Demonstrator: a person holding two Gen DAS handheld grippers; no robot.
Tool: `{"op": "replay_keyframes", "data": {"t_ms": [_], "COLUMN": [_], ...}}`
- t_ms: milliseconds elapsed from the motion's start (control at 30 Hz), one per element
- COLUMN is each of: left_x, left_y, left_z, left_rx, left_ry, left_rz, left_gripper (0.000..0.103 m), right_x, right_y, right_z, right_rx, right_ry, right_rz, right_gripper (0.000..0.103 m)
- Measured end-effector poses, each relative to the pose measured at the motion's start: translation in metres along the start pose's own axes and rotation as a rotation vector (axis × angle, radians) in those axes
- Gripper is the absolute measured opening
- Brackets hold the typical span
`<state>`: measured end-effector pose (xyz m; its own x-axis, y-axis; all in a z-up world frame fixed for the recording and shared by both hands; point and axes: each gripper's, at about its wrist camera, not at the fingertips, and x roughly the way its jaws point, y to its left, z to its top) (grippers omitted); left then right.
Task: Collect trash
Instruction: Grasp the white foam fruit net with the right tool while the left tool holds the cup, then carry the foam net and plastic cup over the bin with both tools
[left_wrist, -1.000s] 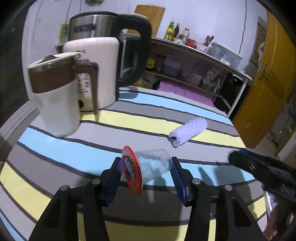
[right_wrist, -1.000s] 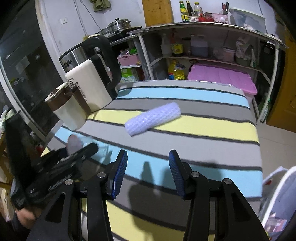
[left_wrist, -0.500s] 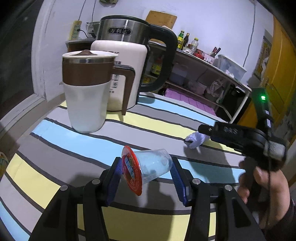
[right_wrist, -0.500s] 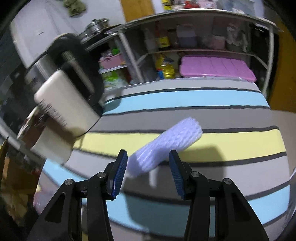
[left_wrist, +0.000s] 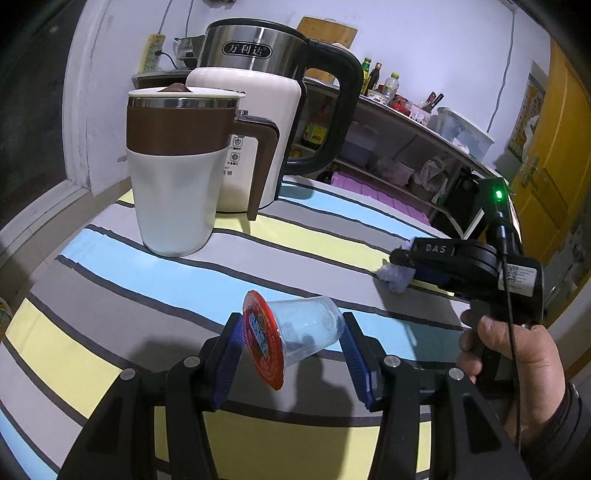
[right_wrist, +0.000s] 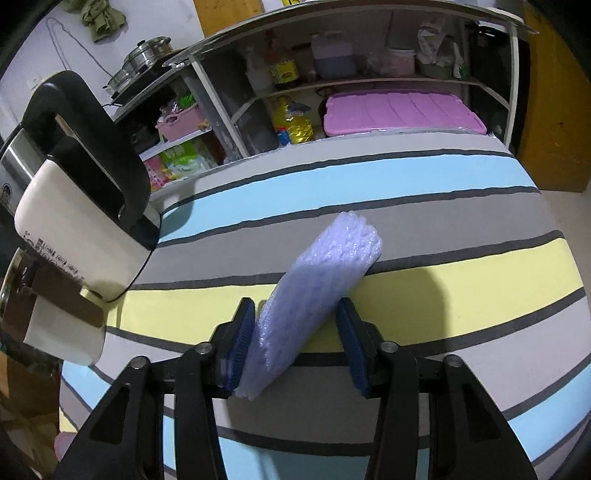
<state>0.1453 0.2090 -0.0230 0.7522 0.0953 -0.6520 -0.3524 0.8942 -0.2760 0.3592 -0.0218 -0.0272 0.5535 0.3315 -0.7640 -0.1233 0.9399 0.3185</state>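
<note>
Left tool pinches a clear plastic cup with red foil lid above the striped bench; right tool, spread, straddles a pale purple foam net sleeve lying there.

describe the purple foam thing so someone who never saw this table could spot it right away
Start at the striped tablecloth, then the white kettle on its far left side. To the kettle's right, across the yellow stripe, lies the foam sleeve, sitting between the fingers of the right gripper. It is the only pale purple, bumpy, soft roll there.
</note>
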Motion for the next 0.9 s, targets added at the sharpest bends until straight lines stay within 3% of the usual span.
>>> {"op": "replay_keyframes", "data": {"t_ms": [200, 567, 900], "left_x": [-0.006, -0.028, -0.063], "left_y": [-0.002, -0.03, -0.077], "left_z": [-0.002, -0.014, -0.037], "left_rx": [0.007, 0.067, 0.151], "left_ry": [-0.011, -0.03, -0.053], "left_rz": [0.005, -0.015, -0.086], "left_gripper": [0.052, 0.052, 0.052], "right_x": [-0.012, -0.071, -0.141], "right_y": [-0.001, -0.015, -0.037], "right_z": [-0.005, -0.039, -0.083], "right_rx": [-0.037, -0.137, -0.196], "right_ry": [0.004, -0.022, -0.077], "right_rz": [0.039, 0.093, 0.127], "right_gripper": [0.023, 0.022, 0.022]}}
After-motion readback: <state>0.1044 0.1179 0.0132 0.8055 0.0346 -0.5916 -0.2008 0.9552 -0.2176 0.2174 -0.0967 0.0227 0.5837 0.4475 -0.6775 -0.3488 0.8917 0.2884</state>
